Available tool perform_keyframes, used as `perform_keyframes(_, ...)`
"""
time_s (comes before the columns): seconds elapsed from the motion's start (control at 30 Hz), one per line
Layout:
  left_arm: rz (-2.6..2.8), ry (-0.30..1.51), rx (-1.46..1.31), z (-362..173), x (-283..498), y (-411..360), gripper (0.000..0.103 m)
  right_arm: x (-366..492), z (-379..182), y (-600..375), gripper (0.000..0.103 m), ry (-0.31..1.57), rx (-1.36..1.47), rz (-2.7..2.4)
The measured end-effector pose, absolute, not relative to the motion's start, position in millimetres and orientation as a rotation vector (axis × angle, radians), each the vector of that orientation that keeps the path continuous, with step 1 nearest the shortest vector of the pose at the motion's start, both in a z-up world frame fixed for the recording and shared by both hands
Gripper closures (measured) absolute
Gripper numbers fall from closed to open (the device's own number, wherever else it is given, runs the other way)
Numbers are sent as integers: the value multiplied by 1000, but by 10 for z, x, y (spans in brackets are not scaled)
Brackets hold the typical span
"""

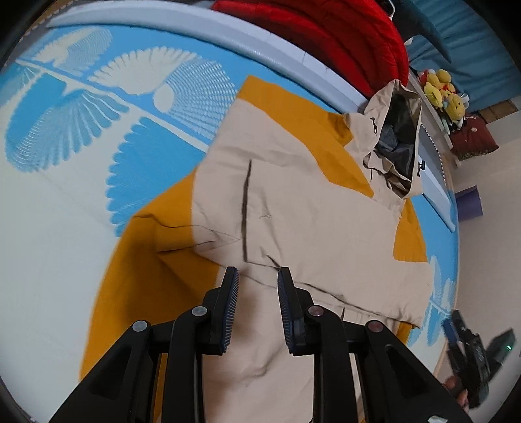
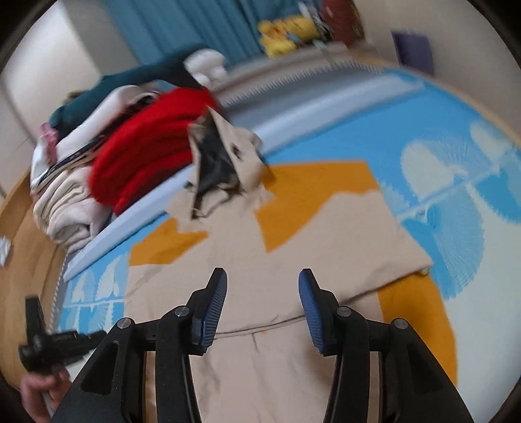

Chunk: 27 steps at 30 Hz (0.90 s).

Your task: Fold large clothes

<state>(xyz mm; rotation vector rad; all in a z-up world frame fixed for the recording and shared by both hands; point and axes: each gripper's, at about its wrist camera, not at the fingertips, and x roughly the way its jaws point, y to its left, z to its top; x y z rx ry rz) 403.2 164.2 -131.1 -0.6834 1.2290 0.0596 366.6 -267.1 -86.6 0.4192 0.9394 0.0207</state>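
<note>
— Where is the jacket lying?

— The beige and mustard jacket [image 1: 293, 201] is spread flat on the blue and white patterned mat [image 1: 65, 162], its hood [image 1: 395, 136] at the far end, propped up against the pale raised edge [image 1: 228, 42] that borders the mat. The hood gapes so its dark lining shows. The beige panels lie over the mustard ones, and a mustard part sticks out on the near left in my left view.

— And your left gripper?

— My left gripper [image 1: 257, 276] hangs above the beige cloth near the jacket's lower part. Its two black fingers [image 1: 228, 302] stand a narrow way apart with only air between the ribbed pads; nothing is pinched, and I see no cloth lifted with them.

— The right one?

— My right gripper [image 2: 262, 276] is above the same beige stretch, seen from the other side. Its blue pads [image 2: 311, 306] stand wider apart than the left's and grasp nothing. This view is blurred.

— Can each camera see the other tool?

— Yes. The right one shows at the near right edge of the left view, and the left one at the near left of the right view, with a hand [image 2: 39, 393] around its grip.

— What lies beyond the mat?

— A red padded garment [image 2: 146, 153] on a pile of folded clothes [image 2: 71, 195], yellow plush toys [image 1: 443, 91] further off, and a blue curtain [image 2: 182, 29].
</note>
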Motion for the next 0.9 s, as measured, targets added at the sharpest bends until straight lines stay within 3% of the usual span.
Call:
perform_keyframes(0.3, 80, 1258, -719, -1767, 4195, 1584, 80, 3849, -1891, -3416, 56, 1176, 648, -172)
perform_keyframes(0.5, 57, 1245, -742, -1835, 4194, 1615, 80, 3894, -2107, -3681, 56, 1171, 780, -181)
perform_keyframes(0.57, 55, 1248, -756, -1873, 4194, 1606, 83, 3900, -2120, -3755, 56, 1157, 823, -190)
perform_keyframes(0.63, 45, 1237, -751, -1873, 4220, 1597, 93, 3886, -2104, -3796, 57, 1144, 837, -208)
perform_keyframes(0.67, 46, 1220, -733, -1832, 4227, 1595, 97, 3868, -2103, -3823, 59, 1142, 841, -225)
perform_keyframes(0.73, 48, 1186, -724, -1750, 4238, 1600, 100, 3848, -2126, -3854, 81, 1139, 868, -225)
perform_keyframes(0.83, 45, 1099, -712, -1515, 4215, 1630, 101, 3843, -2094, -3847, 94, 1117, 882, -213)
perform_keyframes(0.9, 56, 1077, -632, -1388, 4220, 1580, 101, 3808, -2041, -3831, 95, 1099, 878, -229)
